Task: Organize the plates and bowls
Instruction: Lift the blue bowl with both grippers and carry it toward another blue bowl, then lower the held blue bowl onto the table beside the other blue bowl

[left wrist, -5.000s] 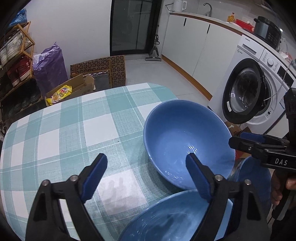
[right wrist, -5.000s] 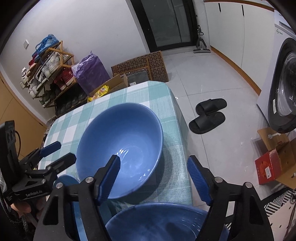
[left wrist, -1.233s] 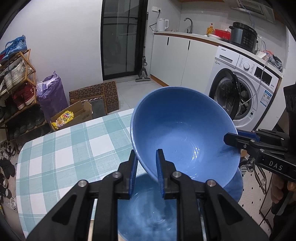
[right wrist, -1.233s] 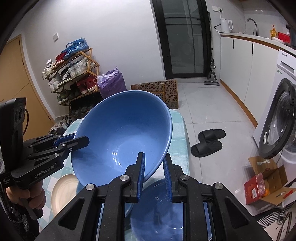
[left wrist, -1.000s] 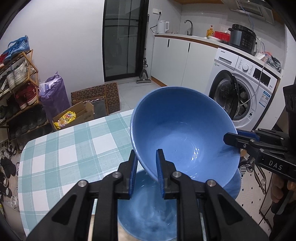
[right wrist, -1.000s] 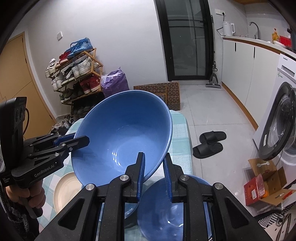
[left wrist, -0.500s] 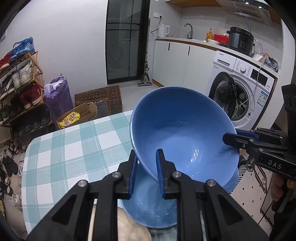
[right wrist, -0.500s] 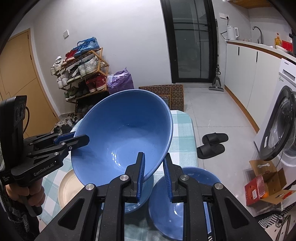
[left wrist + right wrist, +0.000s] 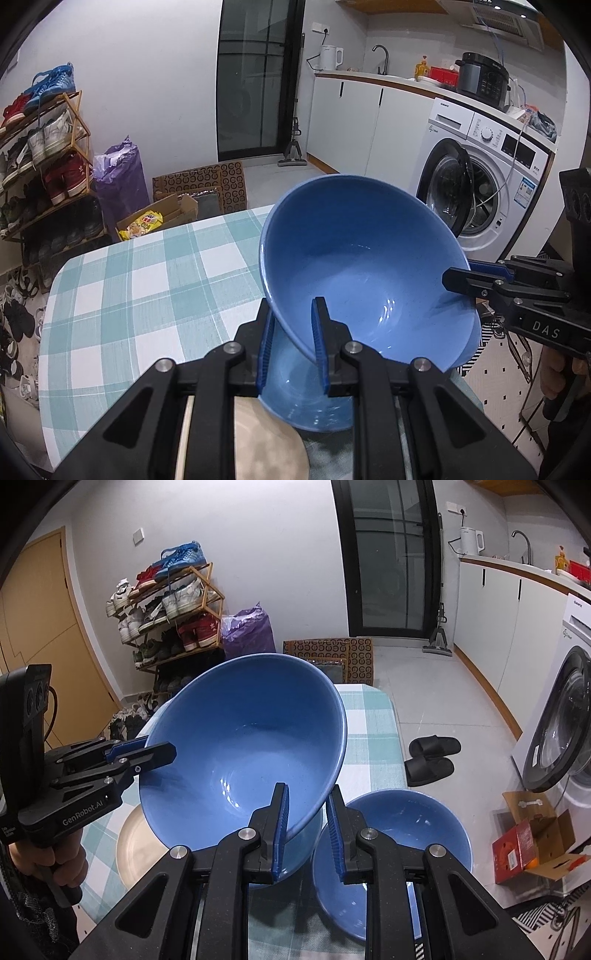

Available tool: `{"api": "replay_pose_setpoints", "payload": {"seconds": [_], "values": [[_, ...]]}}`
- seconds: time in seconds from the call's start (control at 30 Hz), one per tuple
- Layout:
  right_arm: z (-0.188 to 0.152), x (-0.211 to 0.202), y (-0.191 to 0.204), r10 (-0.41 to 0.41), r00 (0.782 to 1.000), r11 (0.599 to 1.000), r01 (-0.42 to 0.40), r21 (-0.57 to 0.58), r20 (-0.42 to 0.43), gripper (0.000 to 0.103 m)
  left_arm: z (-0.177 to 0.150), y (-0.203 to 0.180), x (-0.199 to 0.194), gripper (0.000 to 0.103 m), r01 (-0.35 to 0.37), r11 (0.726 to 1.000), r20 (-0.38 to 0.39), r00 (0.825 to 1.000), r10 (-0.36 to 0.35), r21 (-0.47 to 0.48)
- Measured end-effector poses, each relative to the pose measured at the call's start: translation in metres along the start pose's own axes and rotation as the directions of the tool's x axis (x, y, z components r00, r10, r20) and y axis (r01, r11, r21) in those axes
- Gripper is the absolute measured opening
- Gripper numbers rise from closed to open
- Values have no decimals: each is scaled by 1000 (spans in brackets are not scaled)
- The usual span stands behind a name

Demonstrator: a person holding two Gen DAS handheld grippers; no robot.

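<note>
A large blue bowl (image 9: 362,277) hangs tilted above the checked table (image 9: 147,277), held by opposite rims. My left gripper (image 9: 292,314) is shut on its near rim in the left wrist view and shows at the bowl's left rim (image 9: 147,753) in the right wrist view. My right gripper (image 9: 306,801) is shut on the other rim of the bowl (image 9: 243,753); it shows as well in the left wrist view (image 9: 476,275). Under the held bowl sits a second blue bowl (image 9: 303,398). A cream plate (image 9: 136,845) lies left of it, a blue dish (image 9: 395,834) right of it.
The table's right edge (image 9: 391,738) drops to a tiled floor with black slippers (image 9: 432,755). A washing machine (image 9: 480,184) with its door open stands to the right. A shoe rack (image 9: 166,605) and a purple bag (image 9: 247,631) are beyond the table.
Five seconds ago both grippers stood open around the bowl on the table; now they are shut on it in the air. Over the last second they drew back, bringing the cream plate into view.
</note>
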State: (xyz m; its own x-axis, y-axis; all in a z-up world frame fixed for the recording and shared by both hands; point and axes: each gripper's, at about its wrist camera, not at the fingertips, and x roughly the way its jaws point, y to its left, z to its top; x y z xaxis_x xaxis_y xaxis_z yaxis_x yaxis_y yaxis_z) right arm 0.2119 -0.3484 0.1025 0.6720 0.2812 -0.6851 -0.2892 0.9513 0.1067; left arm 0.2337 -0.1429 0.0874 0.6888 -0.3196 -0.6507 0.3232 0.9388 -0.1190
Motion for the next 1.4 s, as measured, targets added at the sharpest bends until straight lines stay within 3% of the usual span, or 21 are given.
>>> {"api": "replay_pose_setpoints", "payload": {"seconds": [1.4], "values": [[-38,71,24,-3,990,999,-3,-41,-144,22,-50,29,36,18,-19,998,-108,994,13,-56]]}}
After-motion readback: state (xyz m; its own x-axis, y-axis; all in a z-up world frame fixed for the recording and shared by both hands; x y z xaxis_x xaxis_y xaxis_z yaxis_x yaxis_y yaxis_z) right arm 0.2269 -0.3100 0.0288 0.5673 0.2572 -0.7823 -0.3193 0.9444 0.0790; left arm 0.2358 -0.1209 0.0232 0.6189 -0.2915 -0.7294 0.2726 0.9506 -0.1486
